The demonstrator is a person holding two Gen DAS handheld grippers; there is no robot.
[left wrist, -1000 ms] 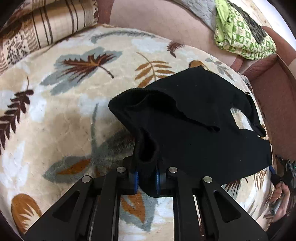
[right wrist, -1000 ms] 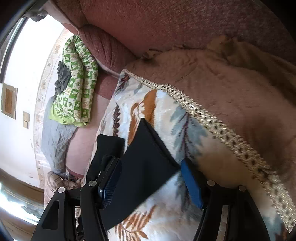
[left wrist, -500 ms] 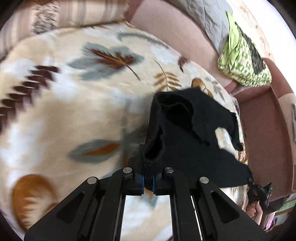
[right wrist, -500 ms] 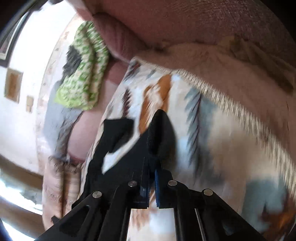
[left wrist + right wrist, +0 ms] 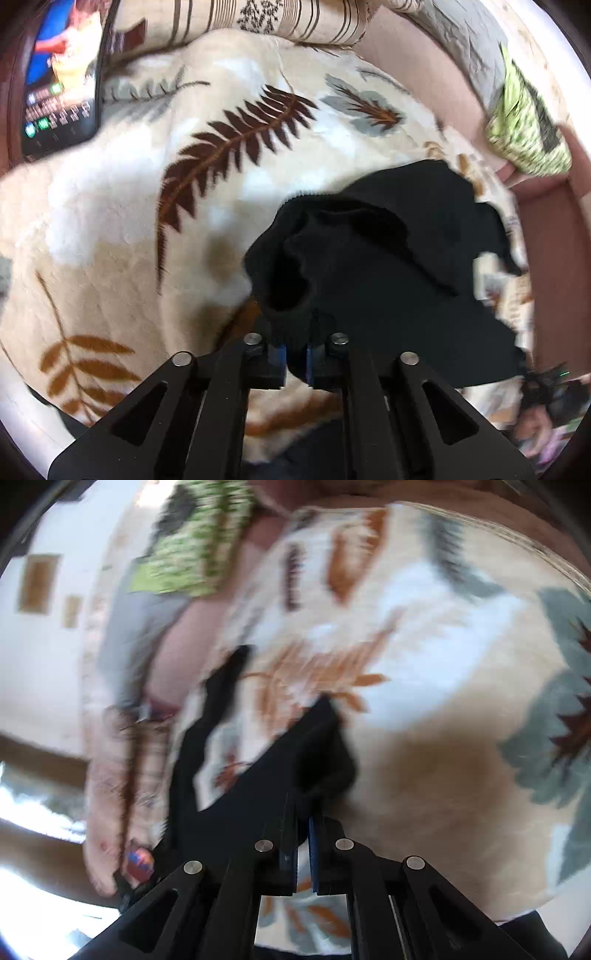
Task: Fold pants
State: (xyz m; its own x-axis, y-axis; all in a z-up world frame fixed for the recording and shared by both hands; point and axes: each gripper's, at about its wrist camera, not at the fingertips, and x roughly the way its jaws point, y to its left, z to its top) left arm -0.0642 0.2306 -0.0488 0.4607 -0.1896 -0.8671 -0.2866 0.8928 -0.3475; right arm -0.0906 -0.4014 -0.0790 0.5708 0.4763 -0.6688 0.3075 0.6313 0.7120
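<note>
While both grippers carry the black pants (image 5: pixel 388 266) across the leaf-print blanket (image 5: pixel 129 206), each has its jaws pinching a bunched edge: left gripper (image 5: pixel 295 363), right gripper (image 5: pixel 303 849). Best to keep the two hands level and the cloth taut, so it lays down flat without creasing.

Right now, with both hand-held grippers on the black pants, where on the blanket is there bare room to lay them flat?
The widest bare patch of the leaf-print blanket lies left of the black pants, around the dark brown fern print, bordered by the screen and striped cushion. It is crowded on the right, toward the green patterned bundle.
</note>
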